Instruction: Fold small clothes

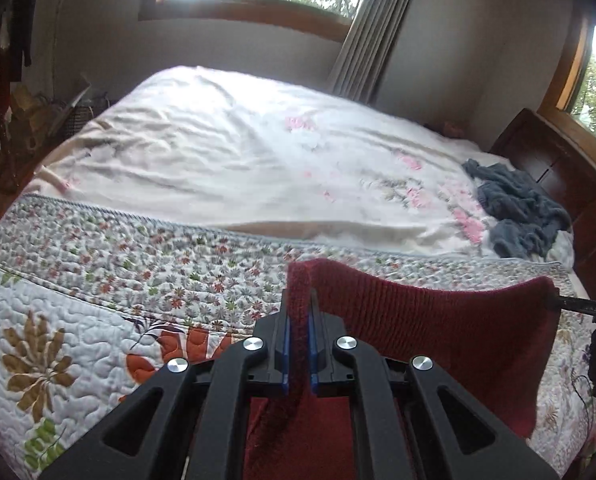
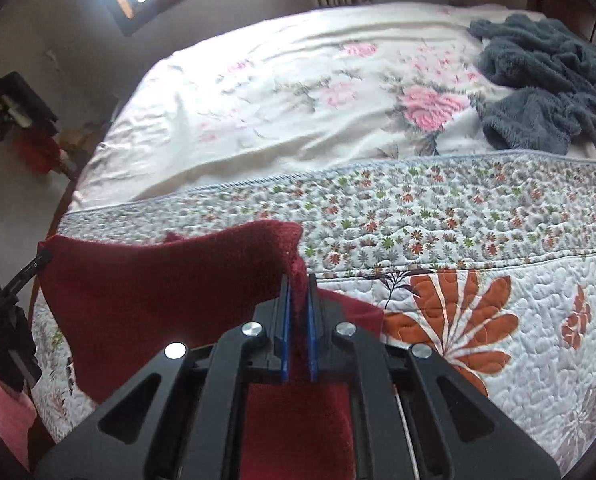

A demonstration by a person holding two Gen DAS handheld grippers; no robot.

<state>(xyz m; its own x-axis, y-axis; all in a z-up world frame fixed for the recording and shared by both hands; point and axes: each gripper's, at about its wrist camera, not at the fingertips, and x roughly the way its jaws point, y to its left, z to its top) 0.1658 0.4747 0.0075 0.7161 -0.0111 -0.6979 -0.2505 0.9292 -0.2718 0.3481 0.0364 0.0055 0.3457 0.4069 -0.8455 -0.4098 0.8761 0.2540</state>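
Observation:
A dark red knitted garment [image 1: 437,332] is stretched between both grippers above the quilt. My left gripper [image 1: 299,300] is shut on its left top corner, with red fabric pinched between the blue pads. In the right wrist view the same red garment [image 2: 158,280] spreads to the left, and my right gripper [image 2: 298,284] is shut on its right top corner. The right gripper's tip [image 1: 577,306] shows at the garment's far corner in the left wrist view. The left gripper's tip [image 2: 30,270] shows at the left edge of the right wrist view.
A floral quilt [image 2: 457,240] covers the near part of the bed, and a white sheet with pink roses [image 1: 238,152] covers the far part. A grey fluffy cloth [image 2: 545,80] lies crumpled near the wooden headboard [image 1: 557,160]. Windows, a curtain and clutter stand by the walls.

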